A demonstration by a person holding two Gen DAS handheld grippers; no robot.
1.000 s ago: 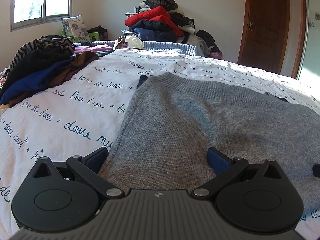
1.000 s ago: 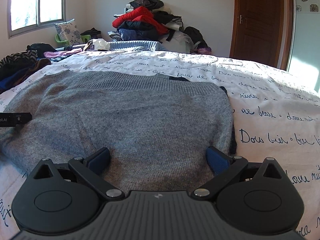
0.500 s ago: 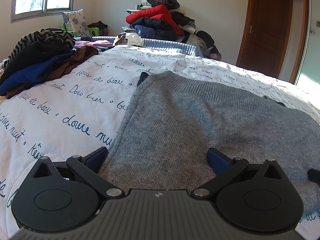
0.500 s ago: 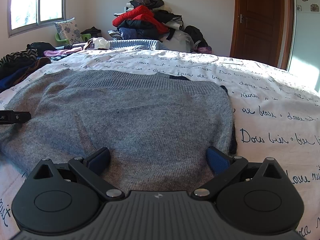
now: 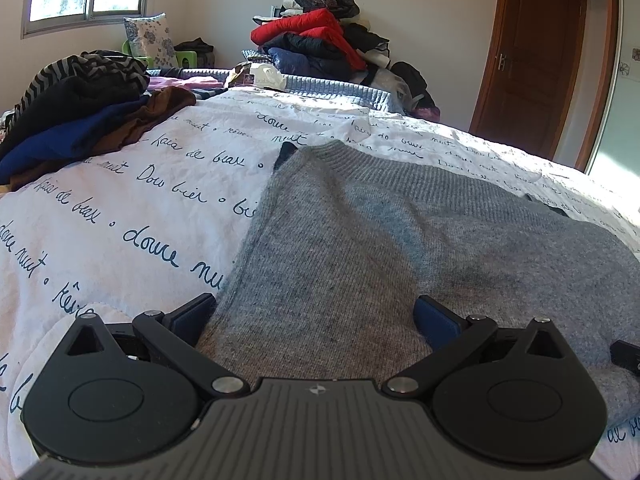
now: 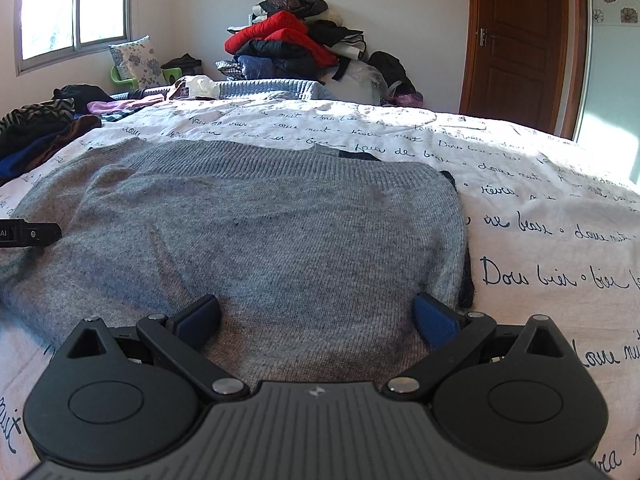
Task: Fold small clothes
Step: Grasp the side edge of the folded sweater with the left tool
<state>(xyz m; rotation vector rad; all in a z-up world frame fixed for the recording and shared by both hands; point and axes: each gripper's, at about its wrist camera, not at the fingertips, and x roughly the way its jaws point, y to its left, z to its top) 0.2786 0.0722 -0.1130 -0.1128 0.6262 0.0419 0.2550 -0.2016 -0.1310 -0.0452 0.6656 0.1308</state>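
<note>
Left gripper [image 5: 314, 312] spread wide over flat grey knitted sweater [image 5: 400, 248]. Right gripper [image 6: 316, 312] likewise spread, gripping nothing, near white script-printed bedspread [image 6: 540, 200] front edge.

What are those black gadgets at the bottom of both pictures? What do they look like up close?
Each is a handheld gripper, the left gripper and the right gripper alike: a ribbed dark grey body with a small emblem, two round black discs, black linkage arms with silver pivot pins, and two fingers faced with blue pads. No cables, hands or sleeves show.
</note>
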